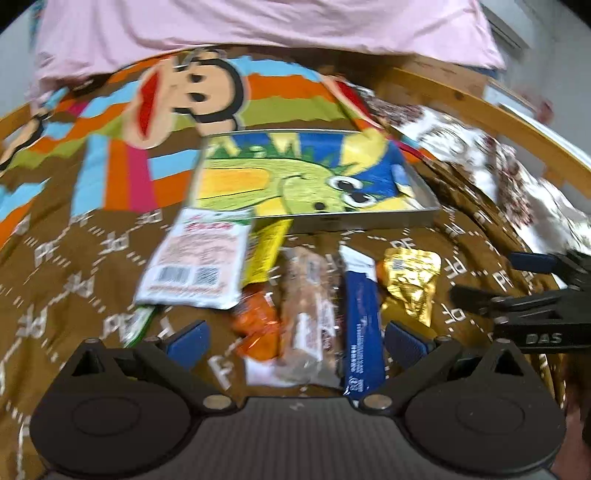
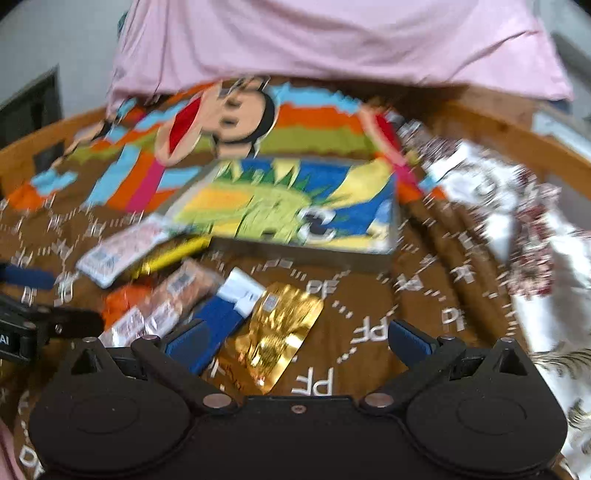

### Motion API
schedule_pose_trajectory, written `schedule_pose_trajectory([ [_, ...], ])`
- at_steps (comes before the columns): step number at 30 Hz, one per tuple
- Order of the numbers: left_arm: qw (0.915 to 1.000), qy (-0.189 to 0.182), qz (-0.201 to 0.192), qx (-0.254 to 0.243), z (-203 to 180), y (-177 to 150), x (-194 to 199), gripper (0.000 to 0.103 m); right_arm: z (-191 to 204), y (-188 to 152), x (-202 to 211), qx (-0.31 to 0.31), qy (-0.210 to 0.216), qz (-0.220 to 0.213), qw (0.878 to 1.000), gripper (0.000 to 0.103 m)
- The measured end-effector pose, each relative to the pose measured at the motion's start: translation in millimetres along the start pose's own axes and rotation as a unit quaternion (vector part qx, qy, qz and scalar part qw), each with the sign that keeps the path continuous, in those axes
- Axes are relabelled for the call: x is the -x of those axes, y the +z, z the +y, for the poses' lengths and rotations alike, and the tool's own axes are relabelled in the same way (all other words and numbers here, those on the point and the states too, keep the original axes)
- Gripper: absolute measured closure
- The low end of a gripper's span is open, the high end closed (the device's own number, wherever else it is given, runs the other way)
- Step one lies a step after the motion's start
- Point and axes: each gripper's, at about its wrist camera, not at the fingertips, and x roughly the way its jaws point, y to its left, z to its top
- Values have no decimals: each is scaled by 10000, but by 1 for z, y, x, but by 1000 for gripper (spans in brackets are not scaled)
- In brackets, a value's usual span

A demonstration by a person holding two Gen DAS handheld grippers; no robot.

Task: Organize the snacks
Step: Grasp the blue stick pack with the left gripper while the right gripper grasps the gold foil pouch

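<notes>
Several snack packets lie on a brown patterned blanket: a white packet (image 1: 195,262), a yellow one (image 1: 267,245), an orange one (image 1: 258,325), a pink-brown one (image 1: 308,310), a blue bar (image 1: 360,317) and a gold packet (image 1: 410,284). Behind them sits a shallow metal tray (image 1: 424,216) lined with a dinosaur picture. My left gripper (image 1: 295,341) is open above the orange, pink-brown and blue packets. My right gripper (image 2: 295,341) is open over the gold packet (image 2: 277,336), beside the blue bar (image 2: 221,317). The tray (image 2: 306,254) lies beyond. Both views are blurred.
A colourful monkey blanket (image 1: 207,85) and a pink pillow (image 1: 258,22) lie behind the tray. A wooden bed rail (image 1: 480,110) curves at the right, with a floral cloth (image 2: 517,206) inside it. The right gripper shows at the left view's right edge (image 1: 480,280).
</notes>
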Motion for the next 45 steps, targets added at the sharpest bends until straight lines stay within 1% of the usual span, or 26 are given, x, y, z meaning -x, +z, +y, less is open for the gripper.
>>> schedule_pose_trajectory([
  [4, 9990, -306, -42, -337, -10, 1, -7, 0, 1, 2, -19, 349, 156, 192, 9991, 1],
  [7, 9964, -659, -65, -534, -19, -1, -9, 0, -1, 7, -34, 410, 459, 370, 9974, 1],
  [8, 9955, -700, -78, -632, -24, -3, -10, 1, -2, 9, -39, 424, 555, 419, 9967, 1],
  [10, 9945, -577, -53, -869, -32, -4, -13, 1, -7, 13, -49, 418, 717, 522, 9952, 1],
  [11, 9933, -607, -32, -985, -34, -5, -16, 1, -9, 15, -54, 434, 792, 616, 9940, 1],
  [13, 9905, -849, 19, -1084, -38, -6, -19, 1, -14, 19, -62, 515, 989, 754, 9909, 1],
  [17, 9873, -939, 1, -1284, -44, -10, -20, 1, -23, 24, -73, 522, 1404, 951, 9841, 4],
  [20, 9851, -1060, 49, -1354, -48, -11, -25, 1, -30, 28, -81, 412, 1575, 1049, 9811, 10],
  [21, 9846, -1090, 54, -1368, -50, -10, -28, 1, -33, 28, -83, 332, 1632, 1075, 9802, 14],
  [22, 9841, -1120, 45, -1380, -51, -10, -30, 1, -35, 29, -85, 217, 1717, 1112, 9786, 17],
  [24, 9825, -1189, 33, -1430, -54, -8, -36, 1, -38, 29, -89, -25, 1870, 1190, 9751, 18],
  [26, 9809, -1228, 36, -1509, -58, -6, -42, 1, -41, 30, -93, -209, 1956, 1270, 9722, 23],
  [28, 9804, -1186, 101, -1568, -61, -6, -50, 1, -43, 29, -96, -372, 2018, 1376, 9690, 37],
  [29, 9803, -1160, 149, -1594, -62, -6, -54, 1, -44, 28, -98, -438, 2029, 1412, 9680, 40],
  [31, 9805, -1112, 237, -1606, -61, -8, -60, 1, -46, 27, -99, -566, 2034, 1450, 9666, 51],
  [33, 9808, -1083, 293, -1597, -61, -8, -64, 1, -48, 26, -101, -701, 2074, 1480, 9645, 57],
  [36, 9814, -1047, 311, -1577, -61, -8, -65, 1, -46, 26, -100, -658, 1973, 1443, 9674, 68],
  [41, 9819, -1014, 320, -1565, -62, -6, -65, 2, -46, 29, -93, -607, 1906, 1411, 9696, 77],
  [43, 9817, -1001, 324, -1589, -63, -7, -65, 3, -46, 33, -86, -552, 1843, 1358, 9719, 83],
  [45, 9815, -1020, 331, -1586, -62, -7, -65, 4, -50, 36, -79, -535, 1765, 1278, 9745, 86],
])
